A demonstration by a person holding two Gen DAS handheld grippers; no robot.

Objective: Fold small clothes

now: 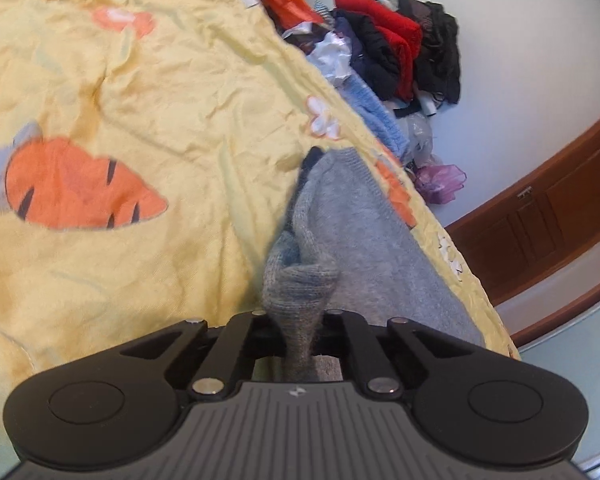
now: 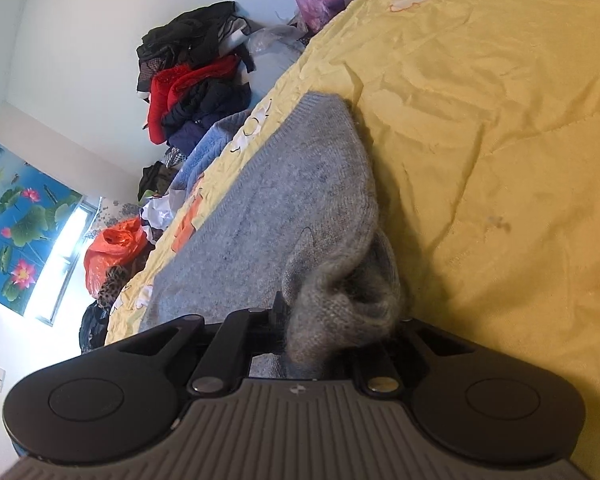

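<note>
A grey knitted garment point(image 1: 356, 248) lies on the yellow carrot-print bedspread point(image 1: 140, 100), near the bed's edge. My left gripper point(image 1: 296, 332) is shut on a bunched corner of it, and the knit folds up between the jaws. In the right wrist view the same grey garment point(image 2: 284, 200) stretches away along the bed edge. My right gripper point(image 2: 332, 332) is shut on another bunched corner of it, which hides the fingertips. The bedspread also shows in the right wrist view point(image 2: 500, 120).
A pile of dark, red and blue clothes point(image 1: 396, 48) lies beyond the bed against the white wall, seen also in the right wrist view point(image 2: 196, 80). An orange bag point(image 2: 116, 248), a purple bag point(image 1: 440, 180) and a brown wooden cabinet point(image 1: 540, 216) are nearby.
</note>
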